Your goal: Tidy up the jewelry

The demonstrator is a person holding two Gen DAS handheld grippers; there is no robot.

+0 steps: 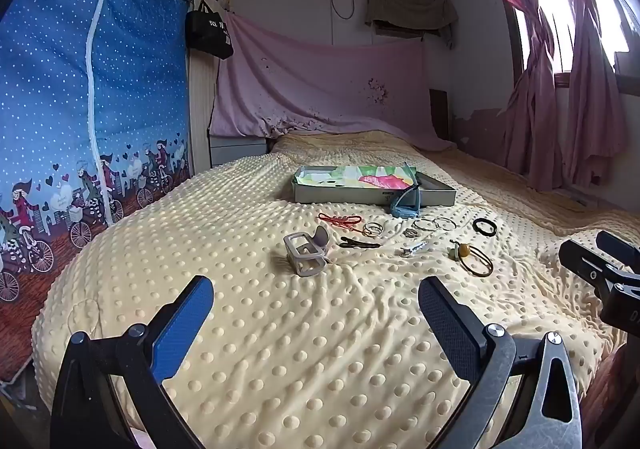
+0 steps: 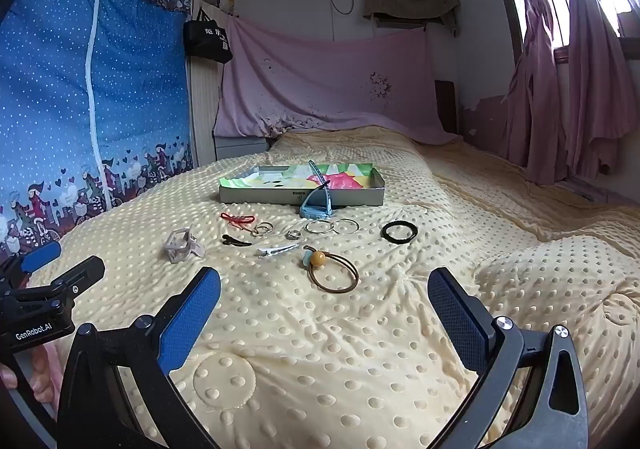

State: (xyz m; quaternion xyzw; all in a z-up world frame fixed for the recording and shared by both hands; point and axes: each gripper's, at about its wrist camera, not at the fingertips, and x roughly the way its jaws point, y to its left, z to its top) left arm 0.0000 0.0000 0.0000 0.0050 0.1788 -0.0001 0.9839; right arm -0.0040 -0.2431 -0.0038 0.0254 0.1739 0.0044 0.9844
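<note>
Jewelry lies scattered on a yellow dotted blanket in front of a shallow grey box with a colourful lining. There is a grey claw clip, a red cord, a black hair clip, silver rings, hoop bangles, a black hair tie, a brown hair tie with an amber bead, a silver clip and a blue watch leaning on the box. My left gripper and right gripper are both open and empty, short of the items.
A blue dotted fabric wardrobe stands on the left. A pink sheet hangs at the bed's head. Pink curtains and a window are on the right. The right gripper shows at the left wrist view's right edge.
</note>
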